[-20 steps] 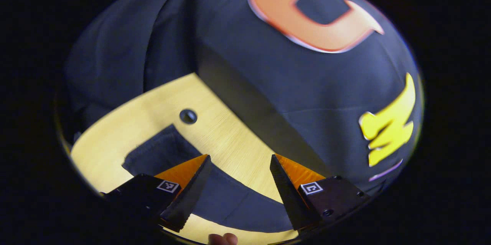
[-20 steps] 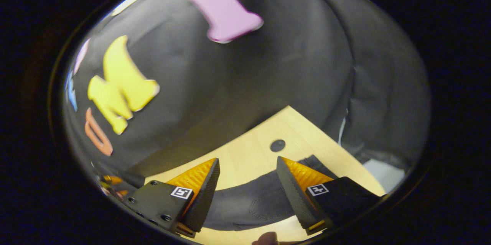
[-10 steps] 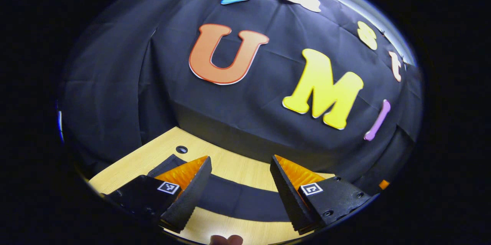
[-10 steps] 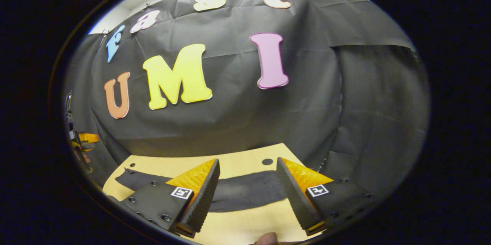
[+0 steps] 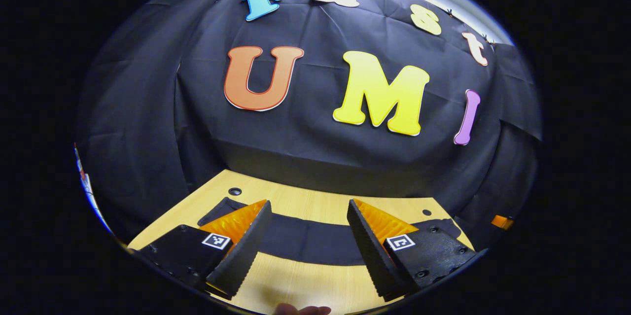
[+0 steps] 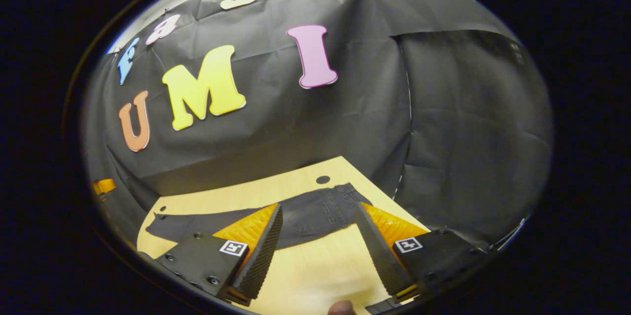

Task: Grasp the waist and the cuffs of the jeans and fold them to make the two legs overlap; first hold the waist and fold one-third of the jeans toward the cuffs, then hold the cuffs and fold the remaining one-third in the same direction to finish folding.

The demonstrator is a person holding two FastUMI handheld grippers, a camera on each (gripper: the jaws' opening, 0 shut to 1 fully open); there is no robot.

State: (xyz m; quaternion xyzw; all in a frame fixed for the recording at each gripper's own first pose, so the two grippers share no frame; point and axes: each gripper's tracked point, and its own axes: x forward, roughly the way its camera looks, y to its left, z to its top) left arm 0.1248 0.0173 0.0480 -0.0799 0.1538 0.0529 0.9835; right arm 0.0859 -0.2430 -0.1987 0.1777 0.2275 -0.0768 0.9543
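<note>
Jeans (image 6: 315, 214) flat on table (image 6: 315, 261) — untouched.

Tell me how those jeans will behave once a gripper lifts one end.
The jeans lie flat in a long strip on the table, so they will probably sag and drape, not stay stiff. The pockets and seams near the waist suggest thick cloth, likely fairly heavy. Lifted at one end, the rest would likely drag on the wood.

The left gripper (image 5: 308, 241) has two wedge-shaped fingers with ribbed inner faces, each on a dark block carrying screws and a small square black-and-white marker. The right gripper (image 6: 319, 246) is built alike, screws beside its markers.
</note>
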